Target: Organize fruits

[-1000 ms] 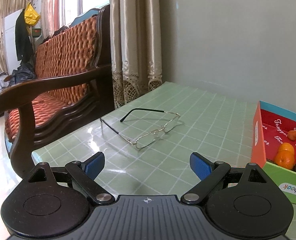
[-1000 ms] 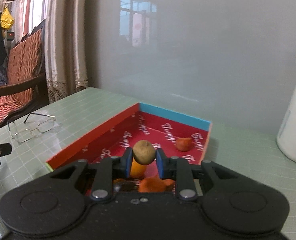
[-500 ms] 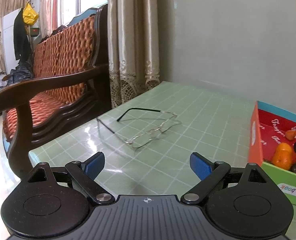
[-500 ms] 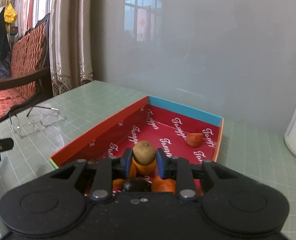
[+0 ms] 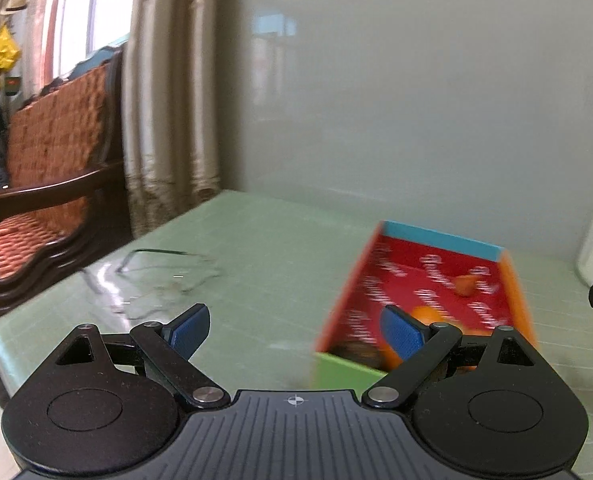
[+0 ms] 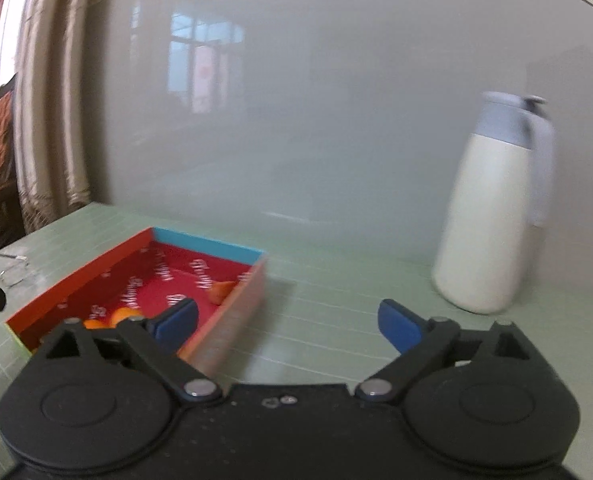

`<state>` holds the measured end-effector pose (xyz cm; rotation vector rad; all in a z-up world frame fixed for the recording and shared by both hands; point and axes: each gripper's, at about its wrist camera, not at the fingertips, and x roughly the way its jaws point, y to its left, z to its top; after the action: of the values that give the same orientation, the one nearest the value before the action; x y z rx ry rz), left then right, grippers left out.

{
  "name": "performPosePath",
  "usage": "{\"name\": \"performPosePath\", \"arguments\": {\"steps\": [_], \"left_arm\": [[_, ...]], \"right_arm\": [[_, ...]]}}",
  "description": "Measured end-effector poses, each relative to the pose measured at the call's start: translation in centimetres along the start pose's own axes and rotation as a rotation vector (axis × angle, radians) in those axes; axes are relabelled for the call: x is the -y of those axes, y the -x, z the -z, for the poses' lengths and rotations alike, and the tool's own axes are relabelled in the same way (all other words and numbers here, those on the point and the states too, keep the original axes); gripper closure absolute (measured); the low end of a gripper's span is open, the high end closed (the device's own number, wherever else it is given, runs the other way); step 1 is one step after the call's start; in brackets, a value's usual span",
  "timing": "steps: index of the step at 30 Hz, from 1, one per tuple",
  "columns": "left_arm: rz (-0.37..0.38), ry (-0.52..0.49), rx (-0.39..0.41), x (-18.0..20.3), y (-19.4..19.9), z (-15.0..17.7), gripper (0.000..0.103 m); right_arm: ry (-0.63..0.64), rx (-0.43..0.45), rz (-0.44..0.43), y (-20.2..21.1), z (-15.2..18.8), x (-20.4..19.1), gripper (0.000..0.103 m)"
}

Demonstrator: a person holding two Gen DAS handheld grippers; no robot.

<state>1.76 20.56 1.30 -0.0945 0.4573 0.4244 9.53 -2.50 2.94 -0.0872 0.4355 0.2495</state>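
Note:
A shallow cardboard box (image 5: pixel 444 240) with a red printed floor, orange sides and a blue far wall lies on the green table. It holds orange fruits (image 5: pixel 465 284) and some dark ones near its front end, blurred. My left gripper (image 5: pixel 296 330) is open and empty, its right finger over the box's near left corner. My right gripper (image 6: pixel 288 320) is open and empty, to the right of the box (image 6: pixel 200 242). An orange fruit (image 6: pixel 220 290) lies by the box's right wall, others (image 6: pixel 116 316) behind my left finger.
A white thermos jug (image 6: pixel 492 208) stands at the back right. Wire-framed glasses (image 5: pixel 164 276) lie on the table left of the box. A wooden armchair (image 5: pixel 52 184) with orange cushions and curtains (image 5: pixel 168 92) stand past the table's left edge. A grey wall is behind.
My right gripper has opened, let go of the brown round fruit and swung right, away from the box. My left gripper has swung right towards the box. Both views are motion-blurred.

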Motion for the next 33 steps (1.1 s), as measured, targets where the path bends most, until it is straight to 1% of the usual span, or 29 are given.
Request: {"name": "performPosePath", "arguments": {"steps": [2,3,7,11,14,16,19,24,25,26,28,29,31,33], "left_arm": [[0.025,-0.009,-0.004,1.5,0.4,0.1,0.009],[0.037,-0.014,-0.004,2.3,0.7,0.2,0.001],[0.071,-0.036,0.015,4.7,2.2,0.7,0.0],[0.107,-0.065,0.002,6.4,3.8,1.7,0.0],[0.119,-0.103,-0.005,7.4,5.2,2.8,0.0],[0.118,-0.129,0.007,8.0,6.3,3.3,0.0],[0.111,-0.162,0.03,8.0,8.0,3.7,0.0],[0.119,-0.155,0.024,7.2,10.2,4.4,0.0],[0.121,-0.152,0.018,7.0,10.5,4.7,0.0],[0.121,-0.143,0.011,6.8,10.8,4.9,0.0],[0.137,-0.12,0.02,6.4,11.5,5.0,0.0],[0.137,-0.119,0.023,6.4,11.7,5.0,0.0],[0.134,-0.128,0.032,6.4,11.9,5.0,0.0],[0.136,-0.135,0.035,6.5,11.8,5.0,0.0]], "right_arm": [[0.002,0.009,0.017,0.9,0.1,1.2,0.001],[0.005,0.011,0.024,1.2,0.1,1.7,0.0],[-0.001,0.023,0.042,2.8,0.3,3.8,0.0],[-0.021,0.019,0.044,4.6,0.8,5.5,0.0],[-0.036,0.002,0.043,6.3,1.9,6.5,0.0],[-0.036,-0.006,0.054,7.5,2.7,7.0,0.0],[-0.038,-0.008,0.067,9.7,4.0,7.8,0.0],[-0.034,-0.011,0.105,12.4,6.1,8.5,0.0],[-0.045,-0.007,0.121,12.9,6.5,8.8,0.0],[-0.083,-0.008,0.134,13.2,6.5,9.2,0.0],[-0.14,0.027,0.108,14.0,6.4,10.1,0.0],[-0.148,0.032,0.113,14.1,6.4,10.2,0.0],[-0.129,0.013,0.144,13.7,6.3,10.3,0.0],[-0.111,-0.002,0.155,13.5,6.4,10.3,0.0]]}}
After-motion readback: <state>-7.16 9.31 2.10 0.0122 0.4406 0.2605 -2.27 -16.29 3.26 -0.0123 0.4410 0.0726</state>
